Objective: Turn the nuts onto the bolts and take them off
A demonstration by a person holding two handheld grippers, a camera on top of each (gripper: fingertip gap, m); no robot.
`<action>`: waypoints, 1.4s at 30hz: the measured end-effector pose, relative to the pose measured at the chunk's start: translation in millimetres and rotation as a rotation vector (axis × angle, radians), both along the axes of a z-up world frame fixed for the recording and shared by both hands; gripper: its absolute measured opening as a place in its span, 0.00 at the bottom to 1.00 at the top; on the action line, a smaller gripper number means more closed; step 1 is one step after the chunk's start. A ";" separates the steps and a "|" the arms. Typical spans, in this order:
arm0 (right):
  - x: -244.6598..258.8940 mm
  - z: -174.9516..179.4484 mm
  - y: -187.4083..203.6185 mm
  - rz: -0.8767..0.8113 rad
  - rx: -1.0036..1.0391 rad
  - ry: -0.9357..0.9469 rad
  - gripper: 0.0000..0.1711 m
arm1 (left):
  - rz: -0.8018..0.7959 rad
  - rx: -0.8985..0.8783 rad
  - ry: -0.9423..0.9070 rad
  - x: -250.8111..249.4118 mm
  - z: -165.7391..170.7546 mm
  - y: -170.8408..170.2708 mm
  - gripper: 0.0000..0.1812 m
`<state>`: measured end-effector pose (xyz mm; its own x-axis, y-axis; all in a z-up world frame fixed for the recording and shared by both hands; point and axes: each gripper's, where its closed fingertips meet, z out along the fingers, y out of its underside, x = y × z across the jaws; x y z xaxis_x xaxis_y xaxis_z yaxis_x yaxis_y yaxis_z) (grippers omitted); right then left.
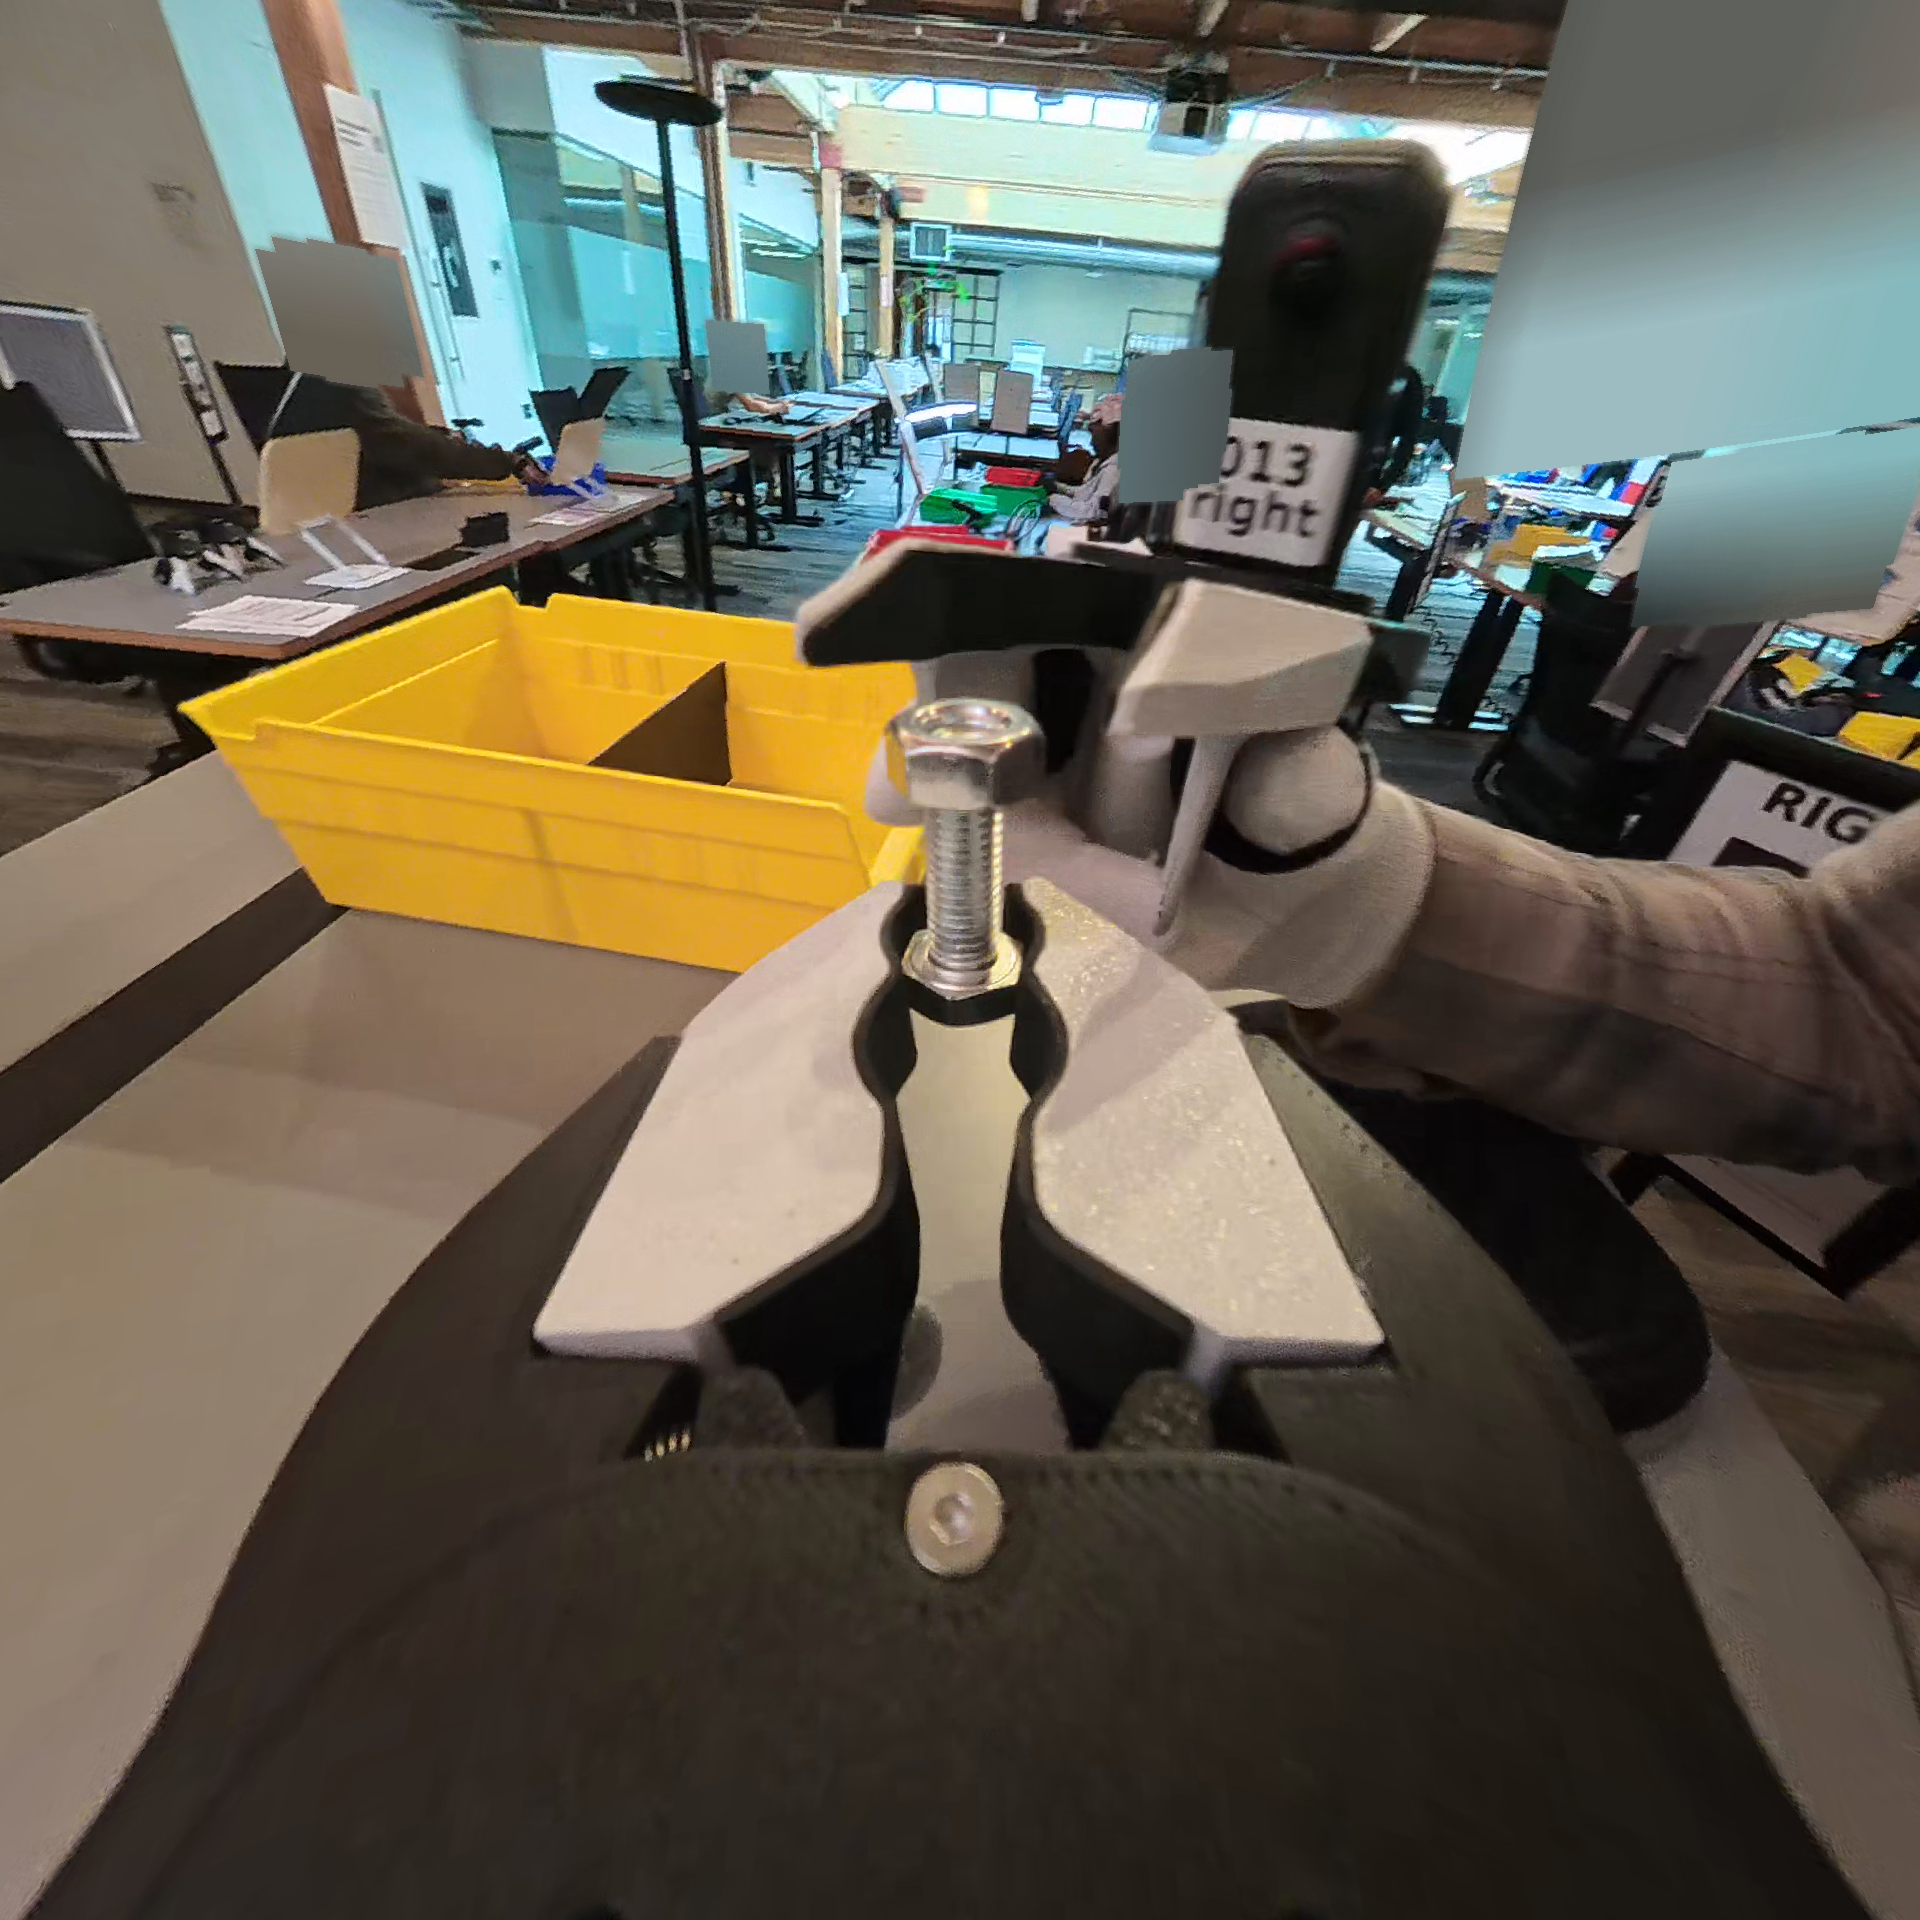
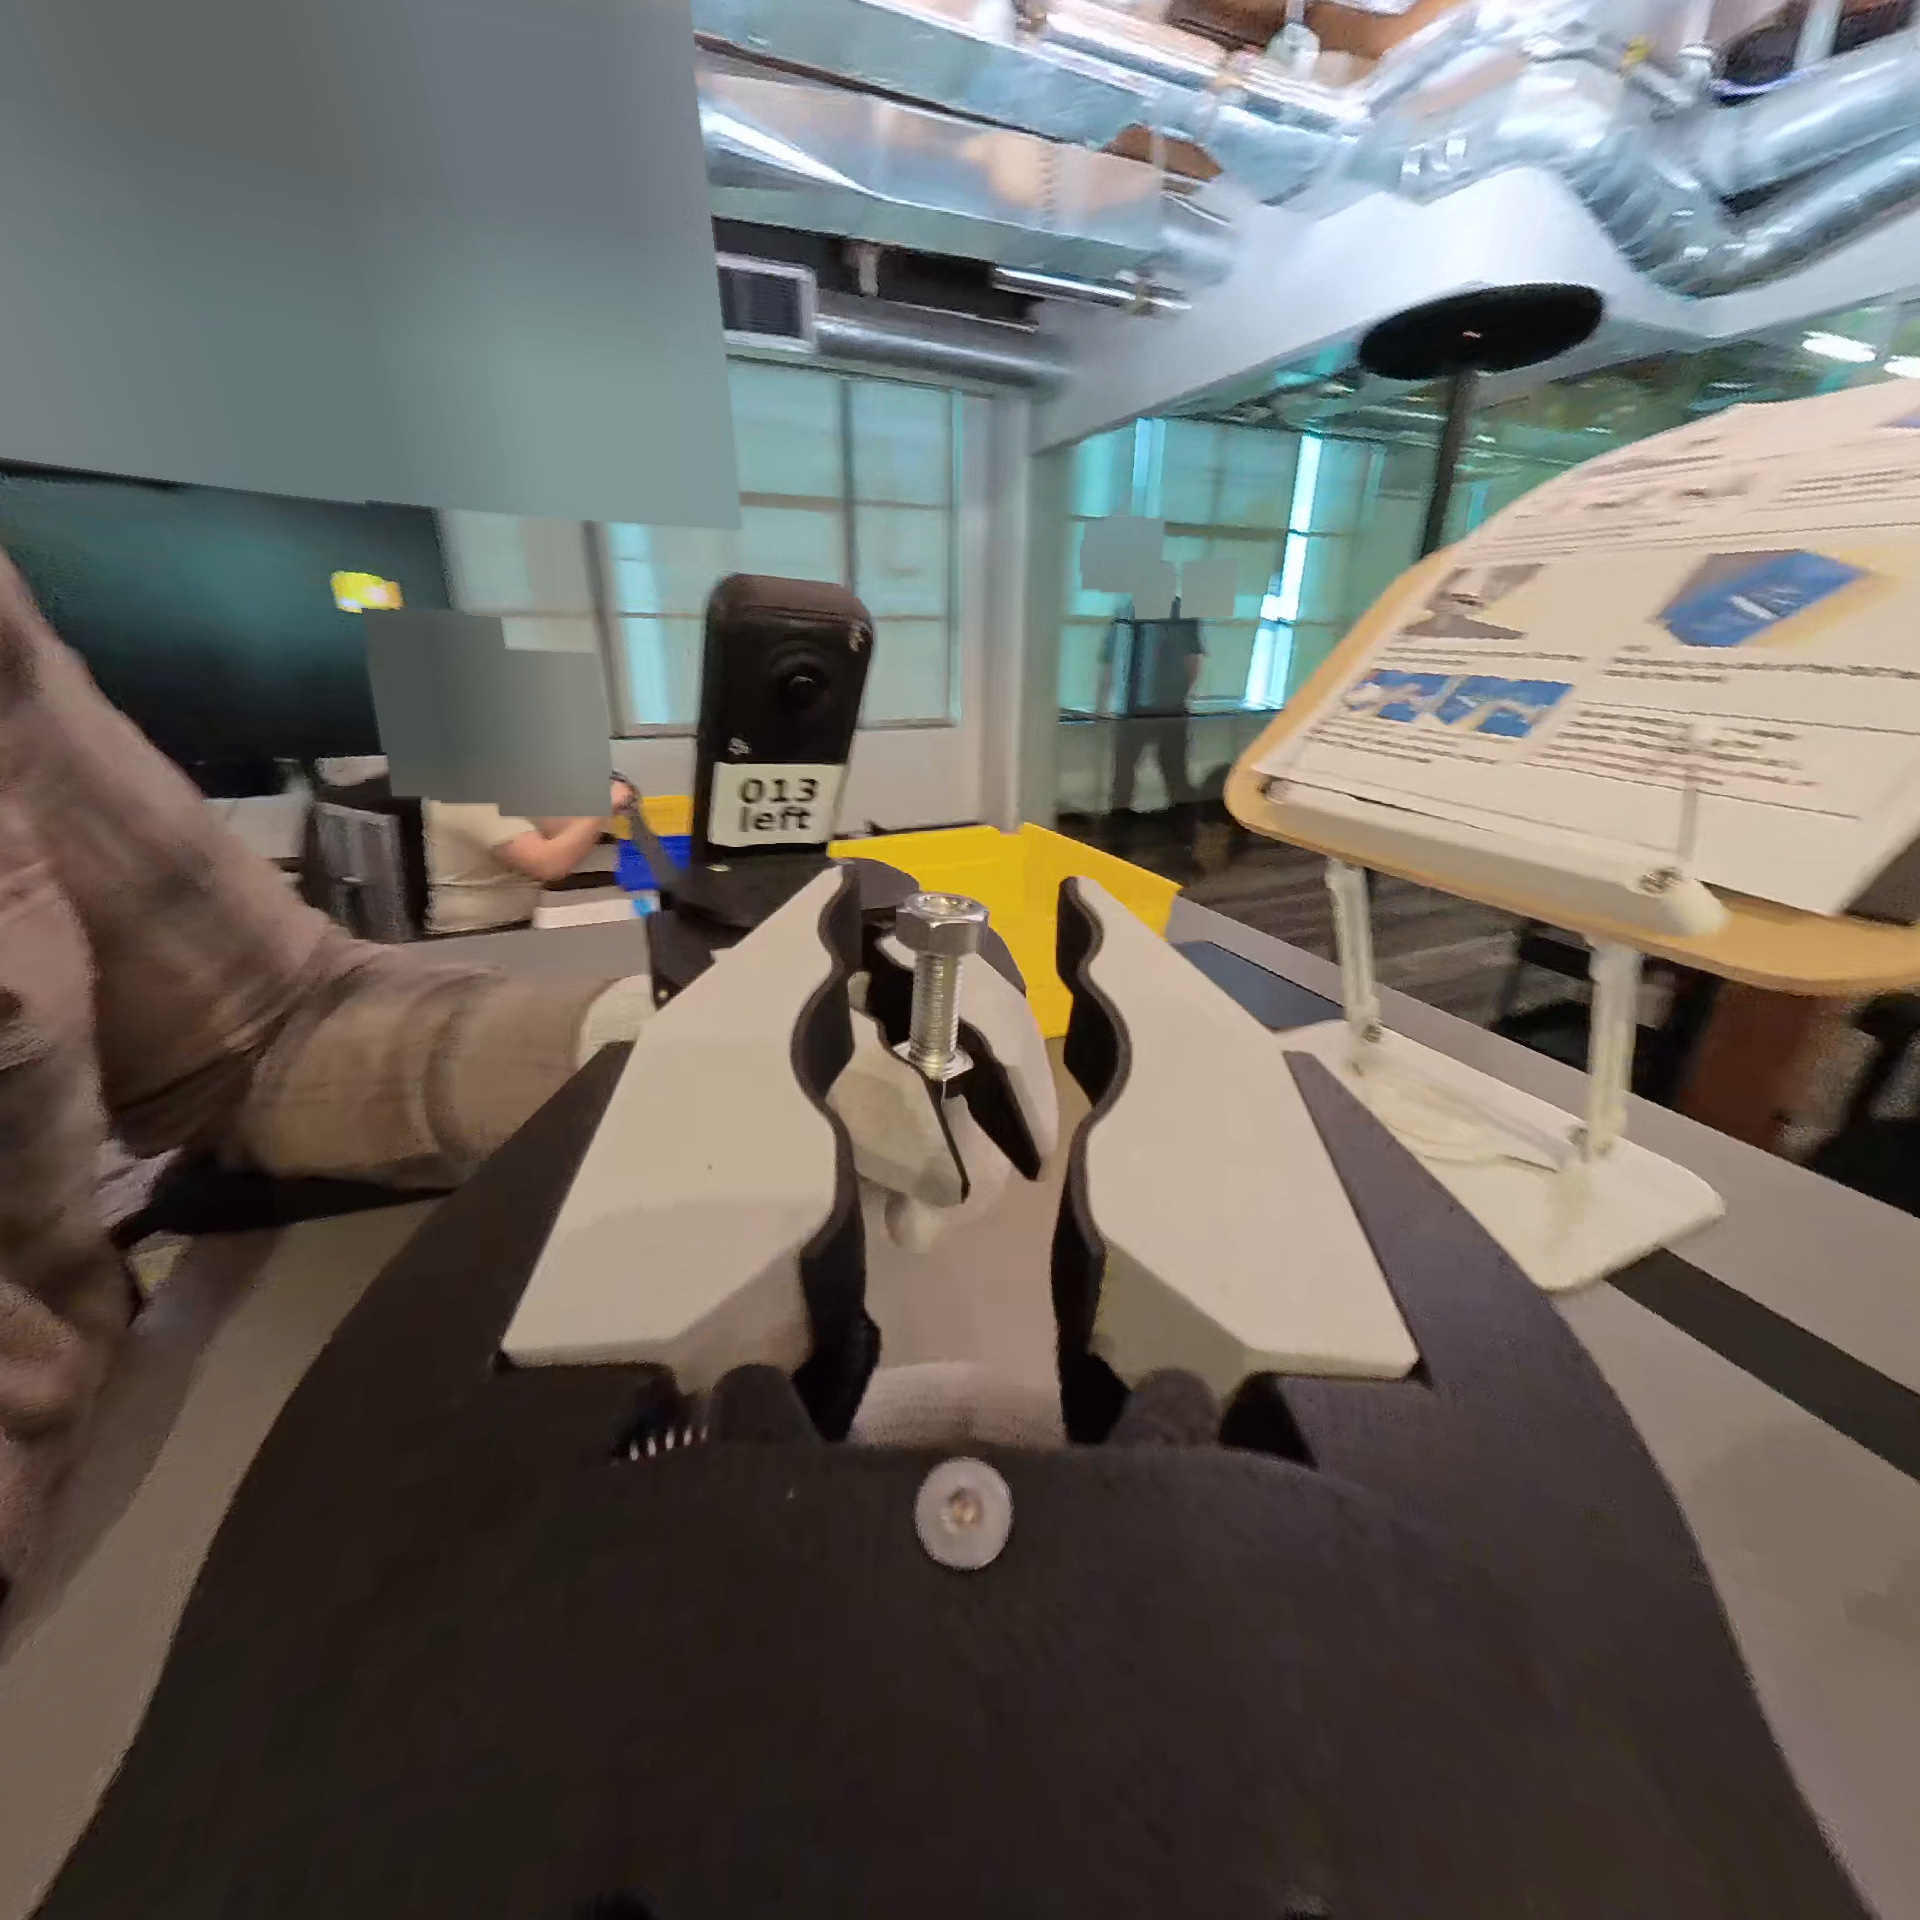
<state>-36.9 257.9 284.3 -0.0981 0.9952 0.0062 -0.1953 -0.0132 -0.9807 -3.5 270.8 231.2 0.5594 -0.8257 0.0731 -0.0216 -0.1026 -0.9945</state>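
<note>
A bolt was held upright between two grippers above the grey table.

The left gripper [image 1: 961, 971] was closed on the nut [image 1: 961, 977] at the lower end of the bolt [image 1: 961, 842], whose hex head pointed up. The right gripper [image 2: 956, 925] was kept wide open, with its fingers on either side of the bolt and not touching it. A yellow bin [image 1: 540, 790] was seen behind on the table [image 1: 312, 1143].

Each tool [image 1: 961, 956] has two pale grey, wavy-edged fingers [image 1: 748, 1122] lined in black on a black textured body with one silver screw [image 1: 954, 1519], a black camera [image 2: 781, 698] with a white label, and white-gloved hands [image 1: 1288, 894] in checked beige sleeves [image 1: 1621, 987].
</note>
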 end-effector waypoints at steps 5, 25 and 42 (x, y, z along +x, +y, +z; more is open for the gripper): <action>-8.2 -17.1 1.2 -0.152 0.044 -0.108 0.09 | 0.057 0.013 0.041 -1.2 -6.1 6.0 0.08; -1.0 -10.4 -18.1 0.107 0.007 -0.072 0.09 | -0.130 -0.003 0.000 12.5 1.8 -18.6 0.08; 49.1 3.0 -87.6 1.362 0.047 -0.093 0.09 | -0.508 0.007 -0.038 58.2 15.9 -90.5 0.08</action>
